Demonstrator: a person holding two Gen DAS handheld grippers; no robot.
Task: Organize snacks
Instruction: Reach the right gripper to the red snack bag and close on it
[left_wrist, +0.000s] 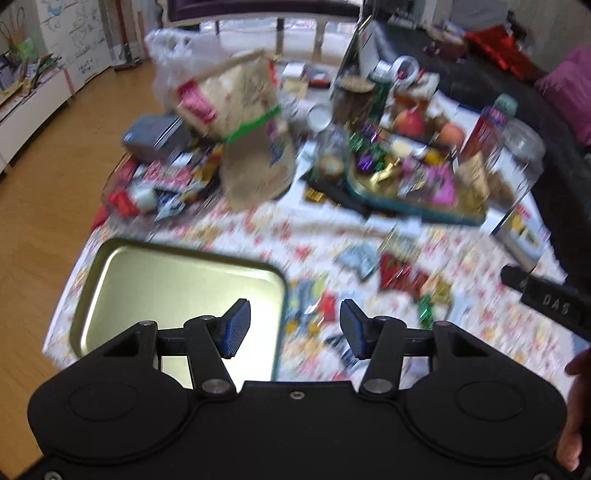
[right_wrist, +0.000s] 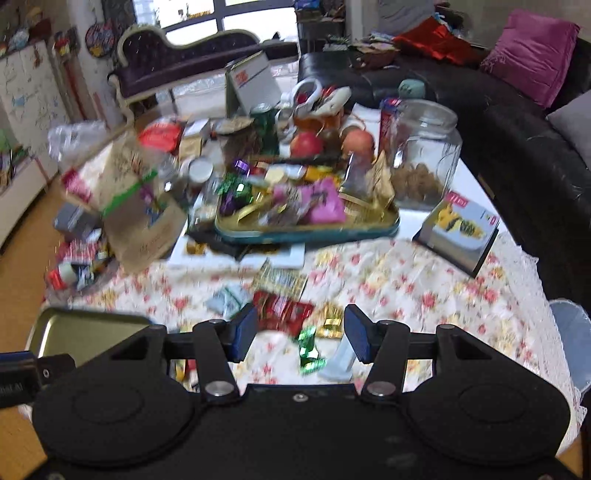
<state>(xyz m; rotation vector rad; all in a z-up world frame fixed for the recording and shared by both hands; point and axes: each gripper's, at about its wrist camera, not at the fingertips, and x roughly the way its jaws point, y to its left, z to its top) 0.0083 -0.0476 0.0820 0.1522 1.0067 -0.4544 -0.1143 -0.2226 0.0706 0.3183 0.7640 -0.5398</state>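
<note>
Loose wrapped snacks lie on the floral tablecloth: a red packet (right_wrist: 282, 308), a green foil candy (right_wrist: 308, 349) and a gold one (right_wrist: 332, 319); the red packet (left_wrist: 400, 275) also shows in the blurred left wrist view. An empty gold tin tray (left_wrist: 177, 291) sits at the near left, and its corner shows in the right wrist view (right_wrist: 85, 332). A teal-rimmed tray (right_wrist: 306, 230) farther back is heaped with snacks. My left gripper (left_wrist: 295, 328) is open and empty above the empty tray's right edge. My right gripper (right_wrist: 301, 332) is open and empty above the loose snacks.
A brown paper bag (right_wrist: 136, 206) with a green band stands at the left. A glass jar (right_wrist: 424, 155) with cookies, apples (right_wrist: 306, 144), a booklet (right_wrist: 461, 232) and boxes crowd the back. A black sofa (right_wrist: 517, 122) runs along the right. Wooden floor lies left of the table.
</note>
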